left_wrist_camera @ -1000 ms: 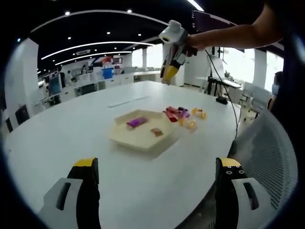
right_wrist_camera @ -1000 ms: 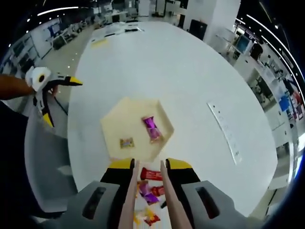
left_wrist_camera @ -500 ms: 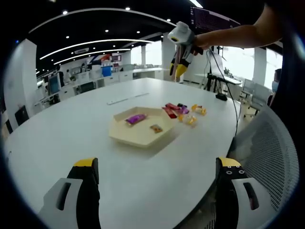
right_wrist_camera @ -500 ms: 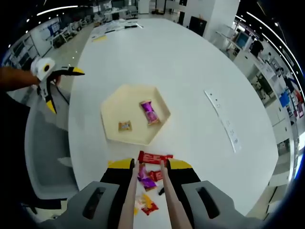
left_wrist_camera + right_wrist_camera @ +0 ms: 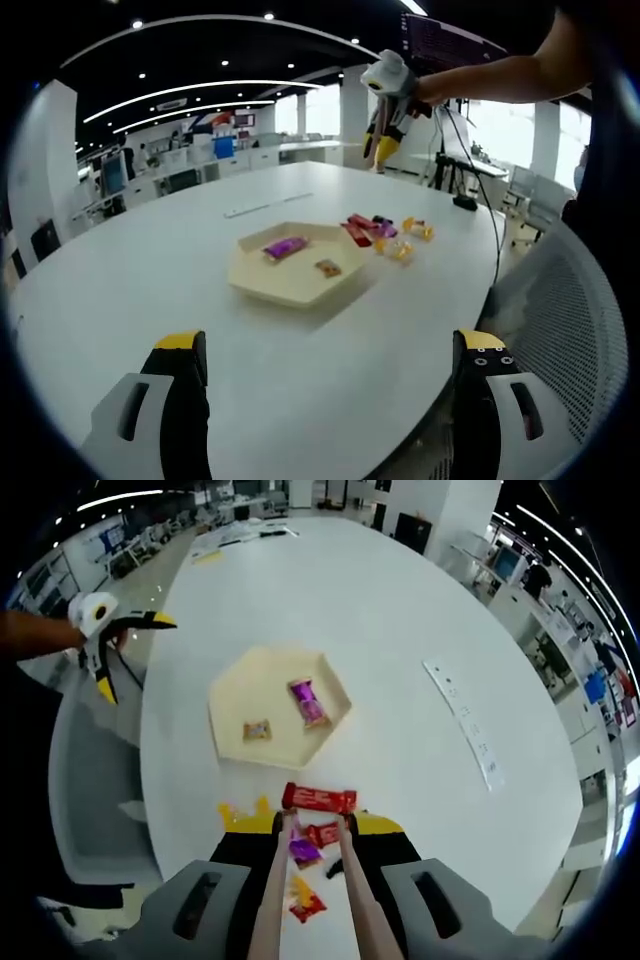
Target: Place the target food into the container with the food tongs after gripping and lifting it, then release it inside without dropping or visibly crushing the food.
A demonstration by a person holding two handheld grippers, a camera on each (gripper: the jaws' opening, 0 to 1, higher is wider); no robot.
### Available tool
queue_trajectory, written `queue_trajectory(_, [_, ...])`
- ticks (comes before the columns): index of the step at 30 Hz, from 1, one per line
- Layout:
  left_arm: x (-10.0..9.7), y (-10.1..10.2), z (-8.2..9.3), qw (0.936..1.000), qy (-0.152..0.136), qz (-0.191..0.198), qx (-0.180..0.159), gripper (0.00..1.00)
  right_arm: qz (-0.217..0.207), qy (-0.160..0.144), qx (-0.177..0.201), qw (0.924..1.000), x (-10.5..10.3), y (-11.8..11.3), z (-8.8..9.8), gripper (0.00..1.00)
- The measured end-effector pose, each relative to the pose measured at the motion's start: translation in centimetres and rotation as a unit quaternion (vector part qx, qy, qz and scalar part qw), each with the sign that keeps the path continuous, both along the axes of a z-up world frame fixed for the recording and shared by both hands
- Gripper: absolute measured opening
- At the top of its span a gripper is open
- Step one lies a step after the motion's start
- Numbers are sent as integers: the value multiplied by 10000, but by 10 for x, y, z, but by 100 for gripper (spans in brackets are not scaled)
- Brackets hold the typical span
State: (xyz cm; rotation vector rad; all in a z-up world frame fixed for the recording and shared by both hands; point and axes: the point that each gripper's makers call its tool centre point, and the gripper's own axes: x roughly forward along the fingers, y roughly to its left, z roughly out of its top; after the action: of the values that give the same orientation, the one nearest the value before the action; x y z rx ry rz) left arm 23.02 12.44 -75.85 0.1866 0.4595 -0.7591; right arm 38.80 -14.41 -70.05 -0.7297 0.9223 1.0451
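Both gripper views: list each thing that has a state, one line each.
Left gripper: open, holding nothing.
Right gripper: shut on the food tongs.
Food tongs: tips apart, holding nothing.
Hexagonal tray: holds two wrapped snacks.
Red snack bar: flat on the table, outside the tray.

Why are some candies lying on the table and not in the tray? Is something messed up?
Nothing looks spilled or broken. The loose snack packets lie in a small pile on the white table beside the hexagonal tray, waiting to be picked up. Two packets, a purple one and a small orange one, already lie in the tray.
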Motion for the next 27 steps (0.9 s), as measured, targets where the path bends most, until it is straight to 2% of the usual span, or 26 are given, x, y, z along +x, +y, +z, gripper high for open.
queue_trajectory(13, [1, 1, -1, 10000, -5, 14, 18, 100, 28, 76, -1, 10000, -8, -3, -22, 26])
queue_trajectory(23, [1, 2, -2, 10000, 24, 10, 27, 100, 229, 210, 84, 9995, -20, -3, -50, 26])
queue_trajectory(27, [0, 2, -3, 10000, 39, 8, 29, 100, 315, 157, 67, 9994, -20, -5, -59, 26])
